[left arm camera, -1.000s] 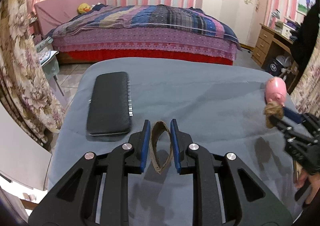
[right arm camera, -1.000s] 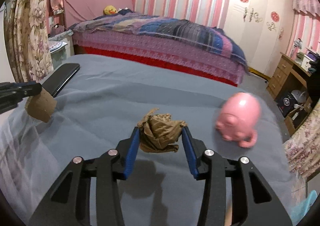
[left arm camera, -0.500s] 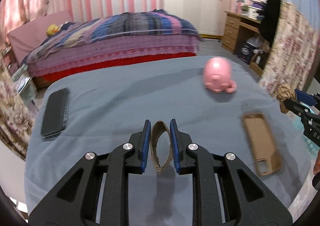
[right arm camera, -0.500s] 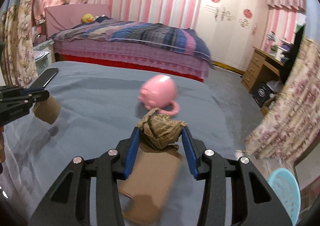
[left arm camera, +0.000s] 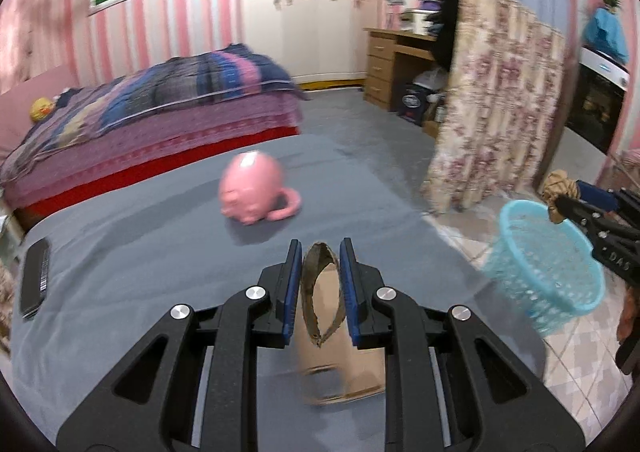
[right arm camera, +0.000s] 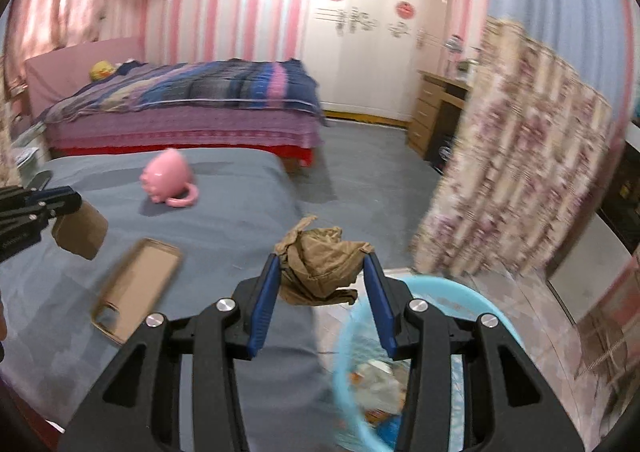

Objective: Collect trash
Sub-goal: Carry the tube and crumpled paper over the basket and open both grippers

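My left gripper (left arm camera: 320,252) is shut on a squashed brown cardboard tube (left arm camera: 318,294), held above the grey-covered table (left arm camera: 120,252). The same tube (right arm camera: 80,230) and left gripper (right arm camera: 68,203) show at the left of the right wrist view. My right gripper (right arm camera: 322,264) is shut on a crumpled brown paper wad (right arm camera: 320,266), held just past the table's right edge and over the near rim of a light blue mesh basket (right arm camera: 440,292) on the floor. Some trash lies in that basket. In the left wrist view the basket (left arm camera: 548,272) sits at the right, with the wad (left arm camera: 560,187) above it.
A pink pig-shaped mug (left arm camera: 254,193) lies on the table. A tan phone case (right arm camera: 136,290) lies near the table's right edge, a black case (left arm camera: 34,278) at the far left. A floral curtain (left arm camera: 492,123) hangs beyond the basket. A bed (left arm camera: 152,111) stands behind.
Both grippers have swung right across the table with their loads still held. The blue basket and floral curtain have come into view, and the black case has slid to the left edge.
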The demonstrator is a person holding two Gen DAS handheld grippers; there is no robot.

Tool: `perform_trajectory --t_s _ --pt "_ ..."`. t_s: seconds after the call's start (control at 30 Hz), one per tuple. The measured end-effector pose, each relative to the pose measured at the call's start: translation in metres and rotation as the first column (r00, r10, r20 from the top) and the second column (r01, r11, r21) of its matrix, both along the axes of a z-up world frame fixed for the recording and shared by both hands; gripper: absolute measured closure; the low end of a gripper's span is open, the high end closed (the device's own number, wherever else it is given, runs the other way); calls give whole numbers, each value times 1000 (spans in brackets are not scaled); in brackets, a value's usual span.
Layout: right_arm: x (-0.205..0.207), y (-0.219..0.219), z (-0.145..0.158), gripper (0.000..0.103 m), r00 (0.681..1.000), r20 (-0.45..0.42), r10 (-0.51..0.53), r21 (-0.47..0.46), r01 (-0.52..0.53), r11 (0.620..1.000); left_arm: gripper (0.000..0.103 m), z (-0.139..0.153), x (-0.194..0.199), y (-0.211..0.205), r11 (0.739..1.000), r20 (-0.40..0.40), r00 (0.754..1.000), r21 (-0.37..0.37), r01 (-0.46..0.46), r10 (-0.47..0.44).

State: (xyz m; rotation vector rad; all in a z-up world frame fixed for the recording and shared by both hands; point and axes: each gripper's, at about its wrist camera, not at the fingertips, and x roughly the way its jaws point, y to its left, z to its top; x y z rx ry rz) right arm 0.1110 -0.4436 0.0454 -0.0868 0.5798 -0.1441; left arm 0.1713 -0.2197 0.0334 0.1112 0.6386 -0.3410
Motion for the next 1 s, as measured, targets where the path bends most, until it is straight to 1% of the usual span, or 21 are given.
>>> perform_trajectory --t_s 0.1,0.17,0.23,0.37,0.43,0.5,0.7,0.8,0.9,0.97,1.0 --pt "-10 -25 -2 60 999 3 -46 0 46 999 85 -3 -5 -35 998 -10 998 -2 67 -67" --pt "-17 -48 -8 60 996 1 -84 18 84 996 85 -7 -7 -58 994 -20 994 4 106 -106" --pt "-25 -71 -15 60 993 -9 -117 33 117 993 85 -8 -8 -72 992 -28 991 -7 130 -130" --pt "-39 -103 -26 60 986 -24 -165 50 166 985 85 -9 -11 -107 985 -29 985 -24 172 -173" --pt "-46 -120 -31 60 981 -28 -189 62 191 980 85 -9 -13 -126 979 -41 979 -48 199 -201" --pt "-52 -131 -34 60 978 -27 -206 69 208 976 85 -9 -15 -146 973 -45 973 -58 225 -228" --pt "-62 -160 -42 60 969 -21 -248 101 249 963 85 -9 -25 -204 953 -12 953 -30 301 -302" --pt "-63 -168 -46 60 965 -22 -260 113 261 959 85 -13 -24 -226 944 -20 944 -27 328 -329" --pt "-64 -171 -50 60 963 -25 -267 113 268 957 84 -18 -22 -245 939 -15 939 -3 344 -344" --pt "-63 -174 -51 60 962 -29 -272 113 273 955 81 -21 -18 -255 938 -24 938 7 345 -345" --pt "-63 -176 -52 60 961 -30 -275 114 277 954 77 -22 -16 -255 939 -28 939 7 343 -342"
